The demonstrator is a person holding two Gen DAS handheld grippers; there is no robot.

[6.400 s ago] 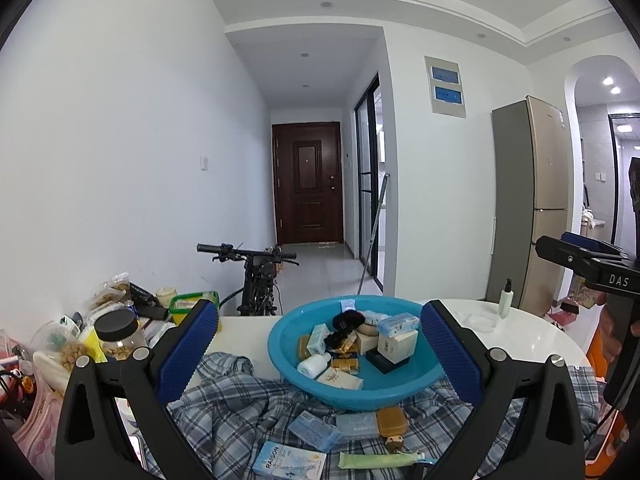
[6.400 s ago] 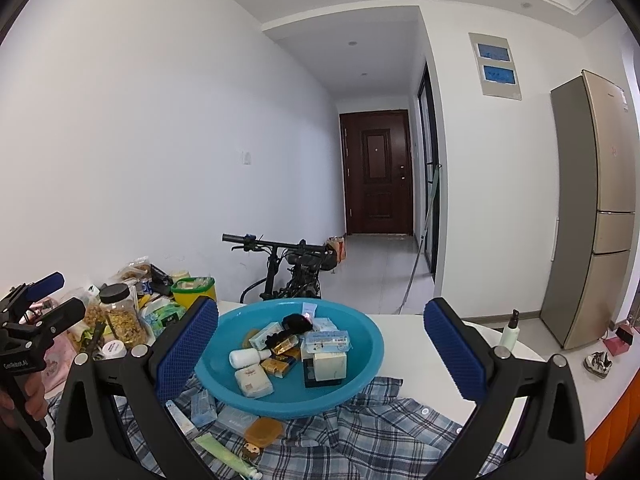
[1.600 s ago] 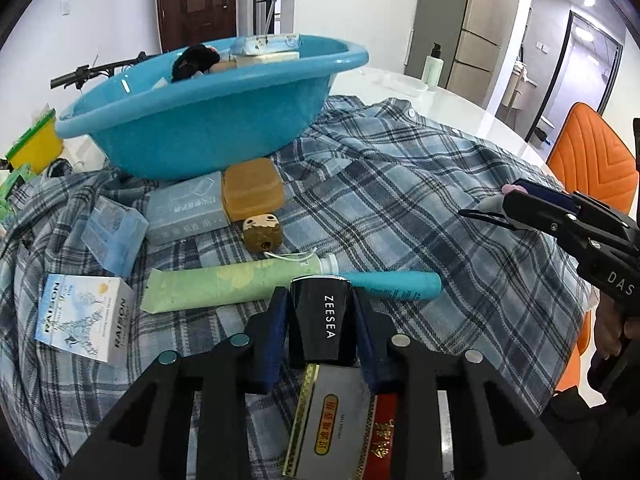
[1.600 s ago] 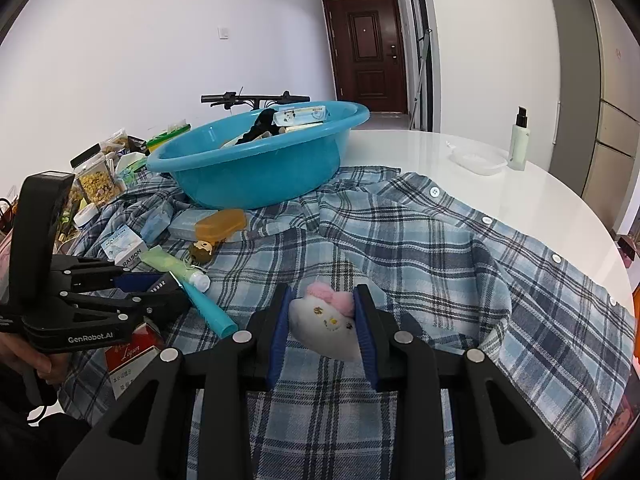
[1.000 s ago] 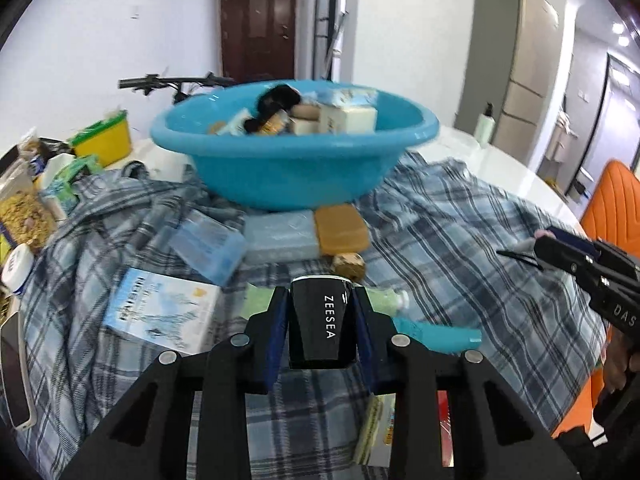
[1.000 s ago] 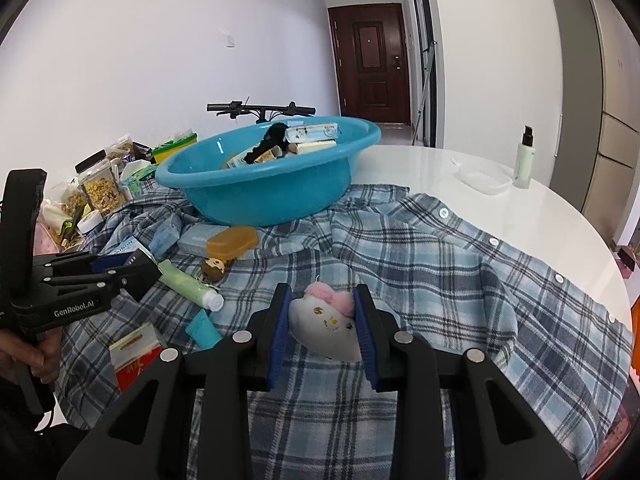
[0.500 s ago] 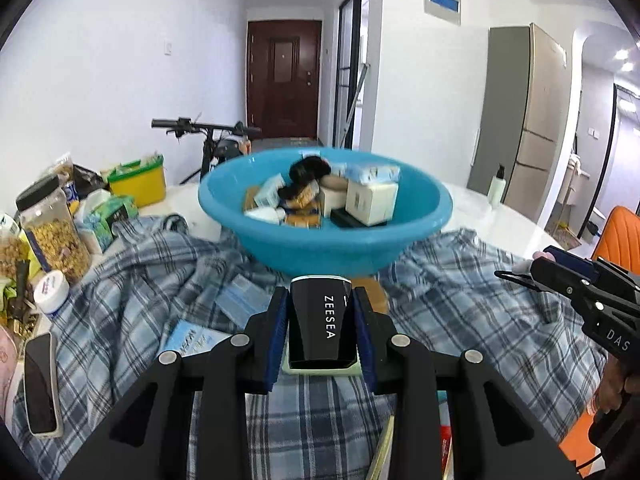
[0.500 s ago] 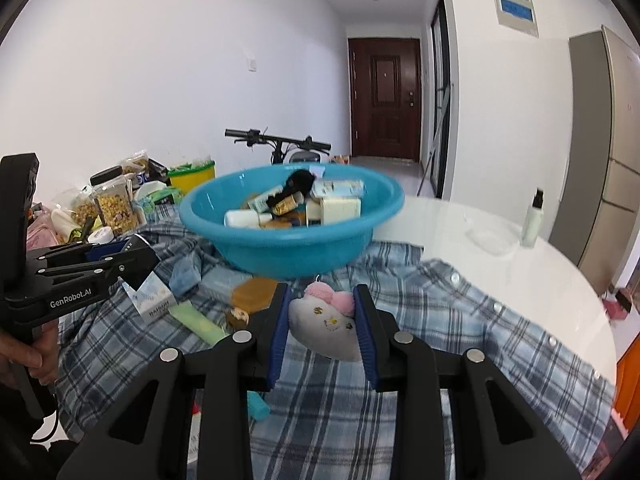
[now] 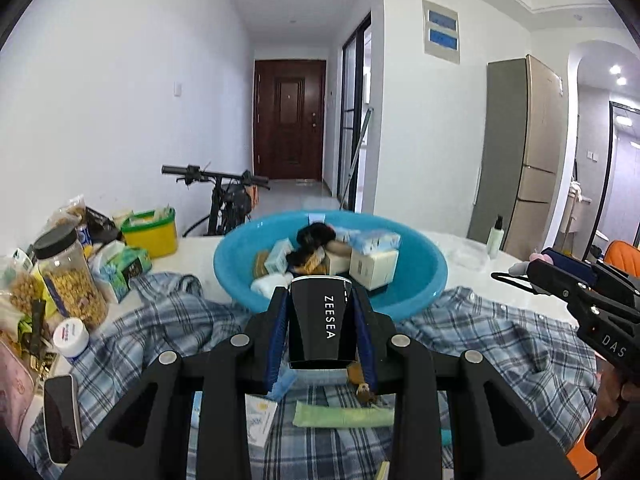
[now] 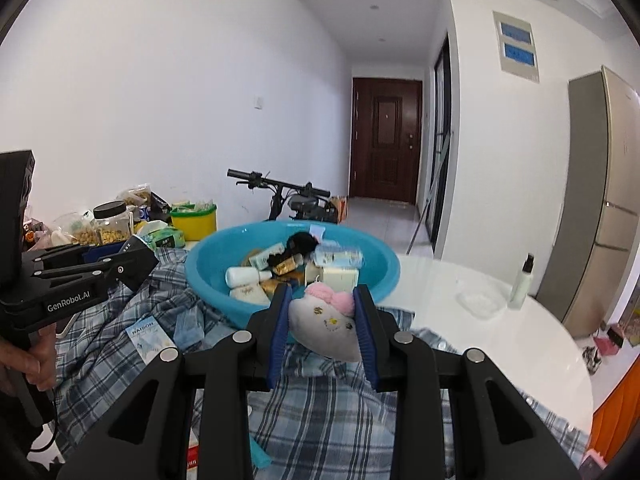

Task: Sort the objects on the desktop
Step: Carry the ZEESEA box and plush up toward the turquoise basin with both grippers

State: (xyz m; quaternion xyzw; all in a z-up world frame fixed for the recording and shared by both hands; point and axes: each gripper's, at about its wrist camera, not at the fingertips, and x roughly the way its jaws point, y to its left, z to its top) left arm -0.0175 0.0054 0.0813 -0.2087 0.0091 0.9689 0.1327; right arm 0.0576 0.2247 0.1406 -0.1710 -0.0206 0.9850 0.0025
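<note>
My left gripper [image 9: 322, 322] is shut on a black ZEESEA box [image 9: 323, 322] and holds it above the plaid shirt, just in front of the blue basin [image 9: 424, 280]. My right gripper [image 10: 323, 322] is shut on a white plush cat toy with a pink bow [image 10: 326, 326], held near the basin's [image 10: 208, 276] front rim. The basin holds several small boxes and bottles. A green tube [image 9: 342, 416], a white-blue box [image 10: 146, 338] and other small items lie on the shirt. The right gripper also shows at the right of the left wrist view [image 9: 560, 284], and the left gripper at the left of the right wrist view [image 10: 138, 260].
A plaid shirt [image 9: 500, 344] covers the near part of the white round table [image 10: 480, 344]. Jars, snack bags and a yellow tub [image 9: 150, 234] crowd the left side. A phone [image 9: 62, 420] lies at the left edge. A small spray bottle [image 10: 522, 280] and clear dish [image 10: 478, 300] stand at the right.
Both grippers have risen and moved closer to the basin with their objects still held. The view now looks down into the basin more.
</note>
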